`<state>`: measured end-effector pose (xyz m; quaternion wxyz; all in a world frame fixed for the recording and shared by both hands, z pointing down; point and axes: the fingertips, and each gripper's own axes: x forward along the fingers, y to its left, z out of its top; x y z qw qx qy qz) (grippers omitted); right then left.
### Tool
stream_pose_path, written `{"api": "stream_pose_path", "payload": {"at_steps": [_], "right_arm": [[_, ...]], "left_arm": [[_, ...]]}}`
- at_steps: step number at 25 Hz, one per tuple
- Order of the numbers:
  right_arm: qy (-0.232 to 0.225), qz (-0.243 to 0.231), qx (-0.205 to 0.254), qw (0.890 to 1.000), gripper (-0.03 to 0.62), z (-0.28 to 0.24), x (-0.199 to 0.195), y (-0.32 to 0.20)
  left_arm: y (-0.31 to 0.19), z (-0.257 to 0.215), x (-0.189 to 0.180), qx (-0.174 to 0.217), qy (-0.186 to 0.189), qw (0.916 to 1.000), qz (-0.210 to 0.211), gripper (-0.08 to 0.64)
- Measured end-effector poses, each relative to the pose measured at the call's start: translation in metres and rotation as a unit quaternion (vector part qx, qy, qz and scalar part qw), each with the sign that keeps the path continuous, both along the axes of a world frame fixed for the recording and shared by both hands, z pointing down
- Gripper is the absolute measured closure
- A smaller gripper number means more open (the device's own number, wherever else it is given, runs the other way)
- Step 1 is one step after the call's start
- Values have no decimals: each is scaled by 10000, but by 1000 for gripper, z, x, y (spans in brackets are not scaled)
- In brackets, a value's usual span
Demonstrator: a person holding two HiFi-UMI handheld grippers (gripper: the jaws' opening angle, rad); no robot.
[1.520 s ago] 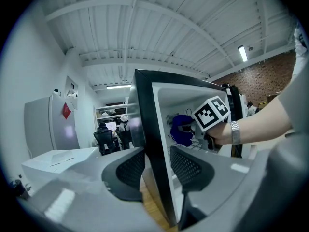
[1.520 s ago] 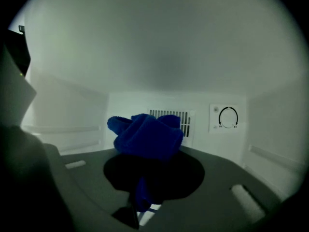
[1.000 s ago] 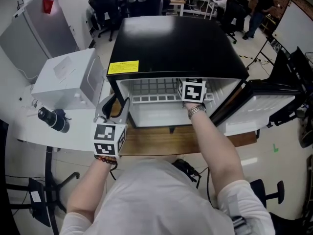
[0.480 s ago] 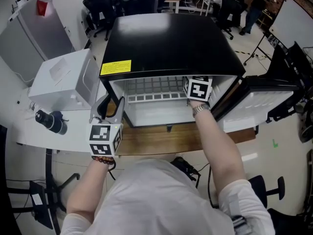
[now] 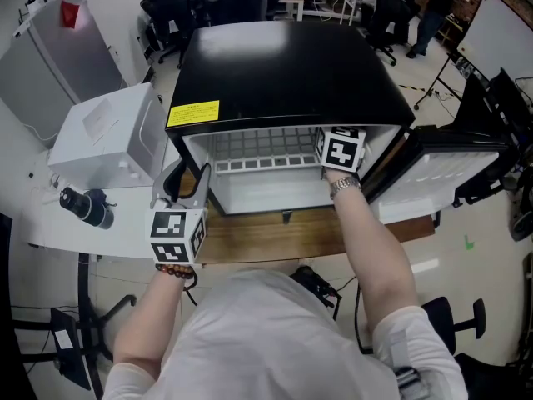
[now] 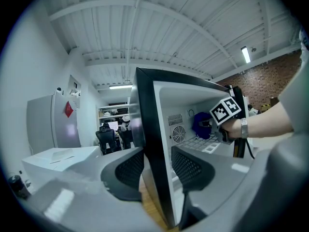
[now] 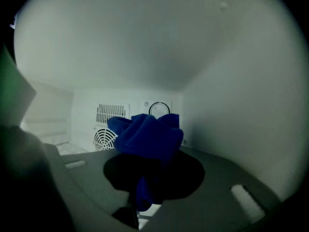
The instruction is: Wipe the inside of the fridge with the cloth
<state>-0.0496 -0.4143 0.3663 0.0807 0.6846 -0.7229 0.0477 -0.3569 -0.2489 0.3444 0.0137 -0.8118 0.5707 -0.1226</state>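
Clenched on the blue cloth [image 7: 147, 134], the right tool [image 7: 147, 178] reaches deep inside the fridge [image 5: 283, 65] to wipe, while the left tool [image 6: 157, 170], its jaws opening, pinches the fridge's left front edge, probably to steady it.

Open workshop-type room. Pale floor [image 5: 466, 265]. Wooden table [image 5: 275, 238] at centre. A white table [image 5: 58, 227] just left of it carries a white box [image 5: 108, 136]. Tall grey cabinet [image 5: 50, 69] at far left. Black office chairs [image 5: 171, 15] behind. Whiteboard [image 5: 504, 40] far right. Ribbed white ceiling [image 6: 145, 28], strip light [image 6: 245, 54], brick wall [image 6: 275, 76].
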Motion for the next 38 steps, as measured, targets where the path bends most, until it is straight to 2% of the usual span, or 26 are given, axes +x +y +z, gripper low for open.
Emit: {"api": "stream_pose_path", "payload": {"at_steps": [5, 9, 13, 18, 23, 30, 38], "right_arm": [[11, -72, 150, 9999, 507, -9, -2, 6], [-23, -367, 349, 9987, 506, -20, -20, 17], [-137, -914, 450, 9947, 506, -27, -70, 33], [-395, -1734, 424, 9831, 506, -30, -152, 48], [-413, -2185, 241, 9747, 506, -20, -210, 51], [-178, -2374, -59, 9712, 506, 2, -250, 42], [219, -2330, -207, 9720, 506, 12, -259, 35]], "left_arm": [[0, 0, 2, -8, 24, 10000, -20, 383], [-1, -1, 3, 19, 71, 10000, -39, 383], [-1, 0, 3, 27, 120, 9999, -36, 380], [-1, -1, 4, 22, 152, 9999, 30, 380], [0, -2, 5, -22, 102, 9999, 125, 380], [2, 3, 3, -26, -38, 9998, 208, 380], [2, 1, 3, -52, -117, 9996, 243, 380]]}}
